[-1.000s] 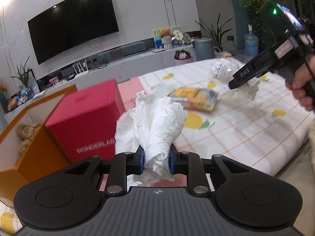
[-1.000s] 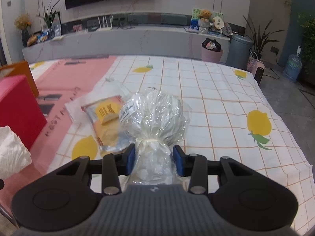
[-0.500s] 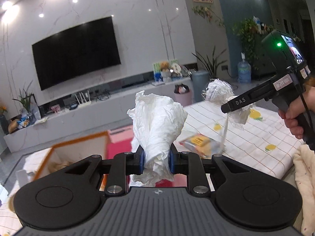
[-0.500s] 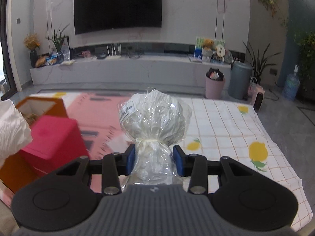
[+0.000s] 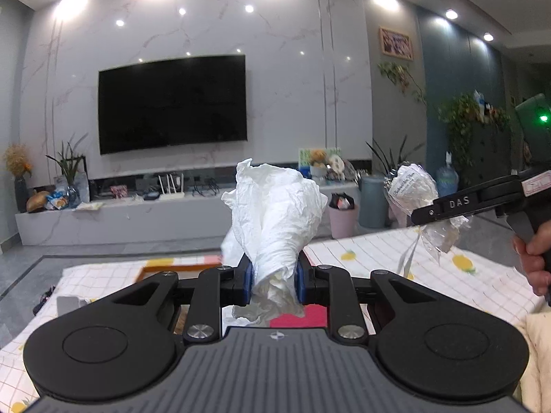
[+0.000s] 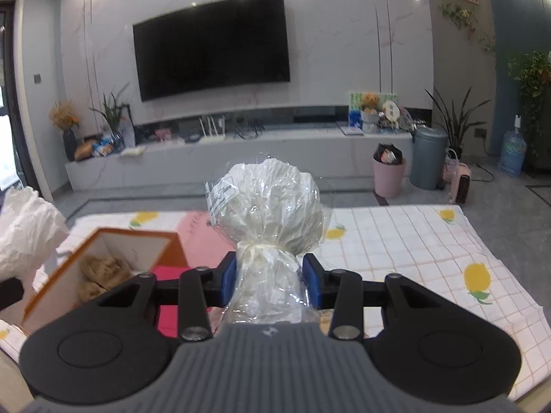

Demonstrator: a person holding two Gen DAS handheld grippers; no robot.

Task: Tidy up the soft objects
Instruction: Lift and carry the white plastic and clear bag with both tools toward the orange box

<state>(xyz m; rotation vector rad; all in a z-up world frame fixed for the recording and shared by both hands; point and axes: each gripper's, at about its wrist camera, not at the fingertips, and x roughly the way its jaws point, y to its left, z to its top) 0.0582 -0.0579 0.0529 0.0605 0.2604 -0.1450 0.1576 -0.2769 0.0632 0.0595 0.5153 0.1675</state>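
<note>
Tissue [image 5: 275, 220] stands bunched between the left gripper [image 5: 273, 284] pads, pinched at its waist so it rides clear above the cloth [image 5: 430, 261]. Right view: the right gripper [image 6: 272, 284] clamps the bag [image 6: 265, 206] below its tie; the box [image 6: 103, 261] sits lower left, probably the destination.

A dark television [image 6: 211, 46] is hanging on the marble wall above a long low console [image 6: 241, 151], where a white router [image 6: 213, 130] and a teddy bear [image 6: 370, 101] are sitting. A pink bin [image 6: 389, 175] and a grey bin [image 6: 428, 158] are standing on the floor beside a leafy plant [image 6: 454, 120] and a water jug [image 6: 513, 153].
</note>
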